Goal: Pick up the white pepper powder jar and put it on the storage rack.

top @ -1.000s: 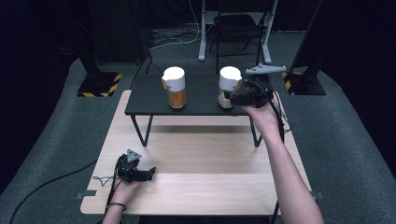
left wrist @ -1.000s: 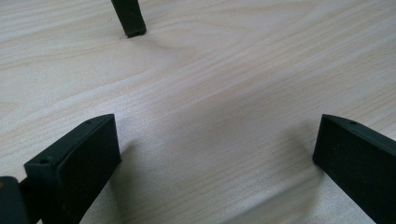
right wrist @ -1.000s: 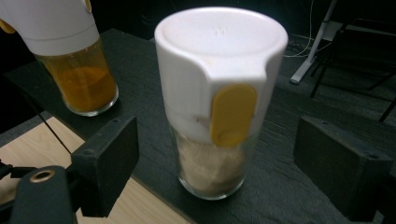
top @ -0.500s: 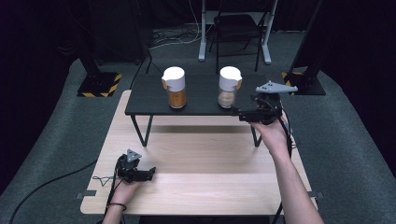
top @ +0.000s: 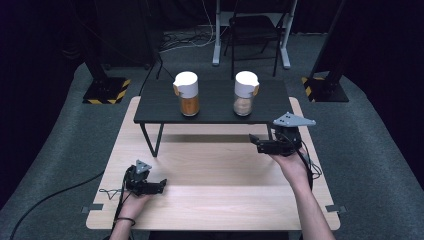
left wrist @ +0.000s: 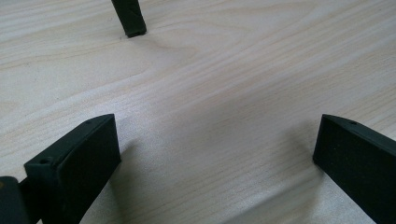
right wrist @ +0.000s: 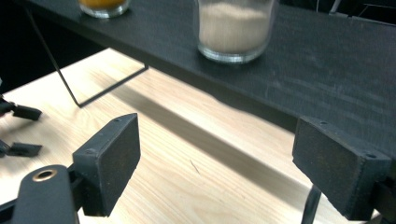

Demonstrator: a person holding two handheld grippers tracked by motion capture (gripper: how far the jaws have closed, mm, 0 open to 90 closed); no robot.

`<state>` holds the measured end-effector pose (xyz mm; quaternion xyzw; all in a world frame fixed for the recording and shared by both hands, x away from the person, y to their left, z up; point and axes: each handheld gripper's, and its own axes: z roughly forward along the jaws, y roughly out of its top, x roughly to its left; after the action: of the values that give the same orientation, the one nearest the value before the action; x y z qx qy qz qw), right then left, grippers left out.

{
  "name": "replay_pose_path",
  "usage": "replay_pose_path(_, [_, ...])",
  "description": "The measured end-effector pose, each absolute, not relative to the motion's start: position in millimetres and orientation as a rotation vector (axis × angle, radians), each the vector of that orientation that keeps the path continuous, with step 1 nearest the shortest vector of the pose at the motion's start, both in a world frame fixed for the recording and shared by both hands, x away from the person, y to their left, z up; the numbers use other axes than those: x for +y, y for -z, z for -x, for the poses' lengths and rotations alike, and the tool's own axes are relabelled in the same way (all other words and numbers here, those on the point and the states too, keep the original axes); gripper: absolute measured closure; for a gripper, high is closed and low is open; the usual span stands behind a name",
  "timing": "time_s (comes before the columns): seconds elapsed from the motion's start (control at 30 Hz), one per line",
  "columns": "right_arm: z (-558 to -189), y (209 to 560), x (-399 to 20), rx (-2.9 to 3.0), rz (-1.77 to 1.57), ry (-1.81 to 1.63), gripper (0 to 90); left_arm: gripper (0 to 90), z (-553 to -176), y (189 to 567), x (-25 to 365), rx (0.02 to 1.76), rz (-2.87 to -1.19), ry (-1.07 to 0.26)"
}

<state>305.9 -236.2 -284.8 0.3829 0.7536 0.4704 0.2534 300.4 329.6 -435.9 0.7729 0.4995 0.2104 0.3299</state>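
**Right gripper drawn back from the pale-filled jar, nothing held**

Since both jars are glass with white caps, a hard, smooth and breakable body is to be expected, and some weight from the filling.

Nearest, at the left of the wooden table's [top: 215, 200] front edge, the left gripper [top: 161, 184] is seen resting on the wood, its jaws spread wide with bare wood between them in the left gripper view. Further in, by the table's right edge, the right gripper [top: 253, 142] is held above the wood, just in front of the black shelf's [top: 160, 107] front right corner; its jaws stand apart and nothing is pinched between them.

Beyond it, the pale-filled jar [top: 245, 93] stands upright on the right half of the shelf, near the middle of its depth, and the orange-filled jar [top: 187, 93] on the left half, well apart from it.

A hold is best taken across the glass wall below the cap, squarely and with moderate pressure, since smooth glass may slip and a tall jar may tip if caught only at the cap.

Against a second ago, the right gripper is seen lower and nearer the person; then it was level with the pale-filled jar, right beside it. Both jars and the left gripper are unchanged.
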Motion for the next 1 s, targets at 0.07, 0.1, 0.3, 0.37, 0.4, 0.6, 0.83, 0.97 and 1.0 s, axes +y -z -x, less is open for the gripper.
replay_pose_path(0.07, [-304,290,-238,2.050,-1.040,-1.282,14.4,0.0,-300,436,330,1.306,-2.022,-0.550])
replay_pose_path(0.1, [-303,293,-239,2.051,-1.037,-1.282,14.4,0.0,-300,436,330,1.306,-2.022,-0.551])
replay_pose_path(0.3, [-295,309,-240,2.057,-1.031,-1.268,14.3,0.0,-300,436,330,1.307,-2.021,-0.551])
replay_pose_path(0.37, [-294,316,-242,2.060,-1.039,-1.273,14.2,0.0,-300,436,329,1.307,-2.021,-0.551])
replay_pose_path(0.4, [-294,320,-243,2.061,-1.045,-1.273,14.1,0.0,-300,436,329,1.308,-2.021,-0.551])
replay_pose_path(0.6, [-289,340,-250,2.059,-1.083,-1.294,14.0,0.0,-300,436,329,1.310,-2.017,-0.552])
replay_pose_path(0.83, [-284,358,-255,2.055,-1.114,-1.301,14.0,0.0,-299,436,329,1.309,-2.019,-0.552])
replay_pose_path(0.97, [-281,365,-256,2.049,-1.120,-1.286,13.9,0.0,-299,436,329,1.309,-2.019,-0.552])
replay_pose_path(1.0, [-280,367,-257,2.049,-1.123,-1.285,13.9,0.0,-299,436,329,1.309,-2.019,-0.552])
